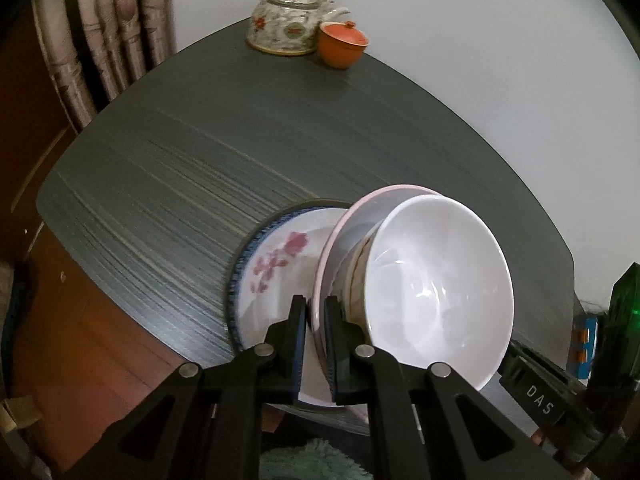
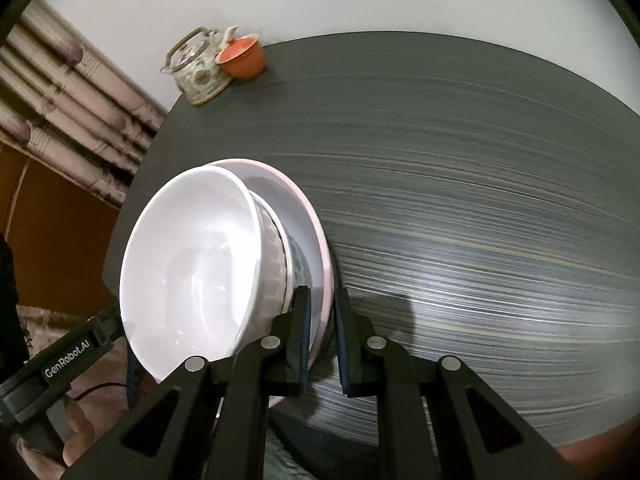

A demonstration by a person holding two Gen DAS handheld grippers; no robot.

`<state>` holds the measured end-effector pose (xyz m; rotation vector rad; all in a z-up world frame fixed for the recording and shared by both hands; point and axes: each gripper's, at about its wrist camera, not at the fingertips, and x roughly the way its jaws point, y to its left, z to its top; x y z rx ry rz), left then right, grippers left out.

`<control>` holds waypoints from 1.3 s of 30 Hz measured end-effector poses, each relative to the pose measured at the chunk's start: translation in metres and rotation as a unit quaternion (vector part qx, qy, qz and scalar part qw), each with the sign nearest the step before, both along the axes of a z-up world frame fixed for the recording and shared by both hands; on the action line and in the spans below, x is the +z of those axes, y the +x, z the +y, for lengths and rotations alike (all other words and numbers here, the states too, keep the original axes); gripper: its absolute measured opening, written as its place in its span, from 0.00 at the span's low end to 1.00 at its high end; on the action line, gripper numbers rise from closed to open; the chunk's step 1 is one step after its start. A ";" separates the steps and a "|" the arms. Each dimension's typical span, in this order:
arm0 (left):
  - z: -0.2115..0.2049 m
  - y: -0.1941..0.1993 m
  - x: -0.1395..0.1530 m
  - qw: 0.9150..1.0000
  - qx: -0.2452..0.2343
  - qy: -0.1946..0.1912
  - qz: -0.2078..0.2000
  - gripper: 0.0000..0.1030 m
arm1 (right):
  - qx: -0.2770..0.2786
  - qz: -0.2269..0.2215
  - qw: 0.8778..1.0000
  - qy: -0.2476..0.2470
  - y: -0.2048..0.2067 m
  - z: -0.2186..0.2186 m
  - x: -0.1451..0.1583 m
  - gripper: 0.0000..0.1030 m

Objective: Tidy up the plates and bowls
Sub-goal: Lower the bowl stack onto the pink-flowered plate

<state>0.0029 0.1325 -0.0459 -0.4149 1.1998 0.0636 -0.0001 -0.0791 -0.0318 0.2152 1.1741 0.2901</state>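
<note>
Both grippers, left gripper (image 1: 316,304) and right gripper (image 2: 320,294), clench the pink plate's (image 1: 340,232) rim, white bowl (image 1: 436,280) on it, above the counter (image 2: 460,200). Only the left view shows the flowered plate (image 1: 276,264) beneath the pink plate.

Two plates show: one pale pink-rimmed round plate (image 1: 340,236), and one white round plate with a blue rim and pink flower print (image 1: 276,264); bowls number at least two, one glossy white round bowl (image 2: 192,256) nested in a second patterned bowl (image 2: 294,264) whose count below cannot be told; one floral ceramic teapot with a hoop handle (image 1: 284,24); one small orange lidded clay cup (image 1: 342,44); one dark grey wood-grain table (image 2: 480,200); two black two-finger grippers, one per view.
</note>
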 end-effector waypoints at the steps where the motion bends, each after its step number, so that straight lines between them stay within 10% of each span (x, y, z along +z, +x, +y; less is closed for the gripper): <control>1: 0.003 -0.001 -0.001 1.000 0.002 -0.001 0.001 0.07 | 0.003 0.001 1.000 -0.001 0.001 0.004 -0.001 0.12; 33: 0.030 -0.014 -0.014 0.999 0.033 -0.008 -0.004 0.12 | 0.016 0.009 1.000 0.002 0.002 0.024 -0.017 0.14; 39: 0.032 -0.018 -0.008 0.999 0.034 -0.004 -0.010 0.15 | 0.011 0.007 1.000 0.007 -0.002 0.014 -0.017 0.30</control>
